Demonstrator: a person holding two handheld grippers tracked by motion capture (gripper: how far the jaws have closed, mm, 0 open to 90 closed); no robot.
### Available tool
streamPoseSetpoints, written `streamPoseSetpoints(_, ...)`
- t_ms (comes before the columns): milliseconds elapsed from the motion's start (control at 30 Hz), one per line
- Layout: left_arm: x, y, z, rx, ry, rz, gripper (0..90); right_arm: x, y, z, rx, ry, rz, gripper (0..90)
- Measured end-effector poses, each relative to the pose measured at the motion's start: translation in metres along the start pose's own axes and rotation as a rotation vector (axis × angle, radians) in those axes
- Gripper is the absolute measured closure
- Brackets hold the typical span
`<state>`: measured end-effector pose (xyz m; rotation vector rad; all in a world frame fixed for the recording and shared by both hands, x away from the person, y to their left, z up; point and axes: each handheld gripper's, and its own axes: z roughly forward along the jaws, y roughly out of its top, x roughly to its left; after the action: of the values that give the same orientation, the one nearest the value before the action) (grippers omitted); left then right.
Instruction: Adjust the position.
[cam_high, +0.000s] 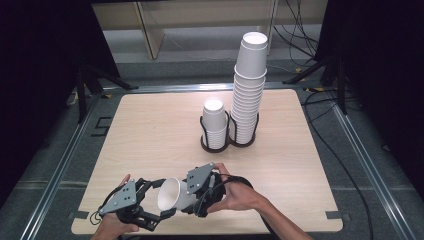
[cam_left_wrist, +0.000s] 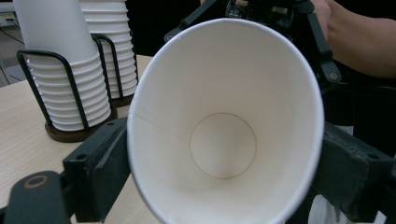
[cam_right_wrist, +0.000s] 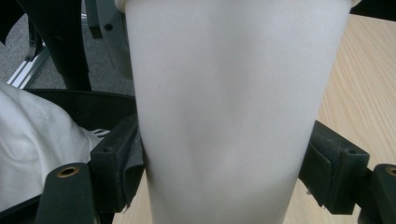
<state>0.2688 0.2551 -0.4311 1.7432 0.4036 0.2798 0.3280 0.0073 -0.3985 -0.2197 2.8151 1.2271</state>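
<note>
Closest to the person, both hands are low over the near edge of the counter (cam_high: 150, 130), each with a tool, and both tools are on the same white paper cup (cam_high: 176, 195). The cup lies on its side in the air between them, mouth pointing toward the left hand, base toward the right.

The left tool (cam_high: 161, 200) sits at the rim end. In the left gripper view you look straight down into the cup (cam_left_wrist: 224, 140) — round seam of the base at the bottom, rim squashed into an oval — with a black jaw against the outside wall on each side. So that tool is pinching the cup at the mouth, pads pressed on the paper.

The right tool (cam_high: 192, 197) has the cup by its body. In the right gripper view the cup's (cam_right_wrist: 229, 112) plain white wall runs up the middle, and the two black jaws sit tight on either side of it, so it's clamped on the cup as well. Some white cloth (cam_right_wrist: 32, 140) shows at the lower left of that view, off the counter edge.

Farther back, around the middle of the counter, there's a black wire holder (cam_high: 227, 142) with two rings. The left ring has a short stack of cups (cam_high: 215, 122); the right ring has a tall stack (cam_high: 248, 90) that leans a bit and rises well above the other — the two stacks sit just beside each other.

Behind the counter: grey floor, some black cables (cam_high: 300, 30) and dark stands.
</note>
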Motion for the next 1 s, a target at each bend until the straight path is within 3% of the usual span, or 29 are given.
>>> streamPoseSetpoints(133, 0.004, 0.000, -0.004, -0.034, 0.020, -0.015, 14.4, -0.005, -0.006, -0.006, -0.014, -0.014, 0.038, 23.5)
streamPoseSetpoints(233, 0.005, -0.001, -0.005, -0.045, 0.039, -0.023, 14.5, -0.011, -0.013, -0.011, -0.062, -0.036, 0.092, 23.0)
streamPoseSetpoints(400, 0.007, 0.000, -0.007, -0.059, 0.066, -0.017, 14.4, -0.026, -0.026, -0.017, -0.136, -0.138, 0.185, 22.3)
streamPoseSetpoints(467, 0.008, -0.001, -0.007, -0.063, 0.083, -0.028, 14.5, -0.030, -0.031, -0.018, -0.157, -0.198, 0.221, 22.2)
streamPoseSetpoints(567, 0.011, -0.002, -0.008, -0.054, 0.119, -0.043, 14.5, -0.036, -0.038, -0.017, -0.189, -0.243, 0.287, 22.0)
streamPoseSetpoints(600, 0.014, -0.003, -0.006, -0.079, 0.125, -0.053, 14.5, -0.039, -0.040, -0.016, -0.201, -0.251, 0.274, 22.0)
streamPoseSetpoints(633, 0.015, -0.003, -0.008, -0.047, 0.156, -0.065, 14.6, -0.041, -0.041, -0.014, -0.214, -0.251, 0.284, 22.0)
streamPoseSetpoints(767, 0.022, -0.007, -0.009, -0.050, 0.204, -0.120, 14.6, -0.042, -0.043, -0.008, -0.244, -0.289, 0.310, 21.6)
streamPoseSetpoints(833, 0.024, -0.008, -0.010, -0.046, 0.216, -0.138, 14.6, -0.043, -0.044, -0.005, -0.266, -0.302, 0.320, 21.4)
streamPoseSetpoints(867, 0.025, -0.008, -0.010, -0.058, 0.213, -0.141, 14.6, -0.042, -0.044, -0.003, -0.274, -0.308, 0.351, 21.3)
streamPoseSetpoints(933, 0.024, -0.008, -0.011, -0.040, 0.228, -0.144, 14.6, -0.046, -0.046, -0.002, -0.292, -0.325, 0.341, 21.2)
streamPoseSetpoints(1000, 0.026, -0.009, -0.009, -0.060, 0.221, -0.141, 14.6, -0.047, -0.048, -0.002, -0.306, -0.346, 0.359, 21.1)
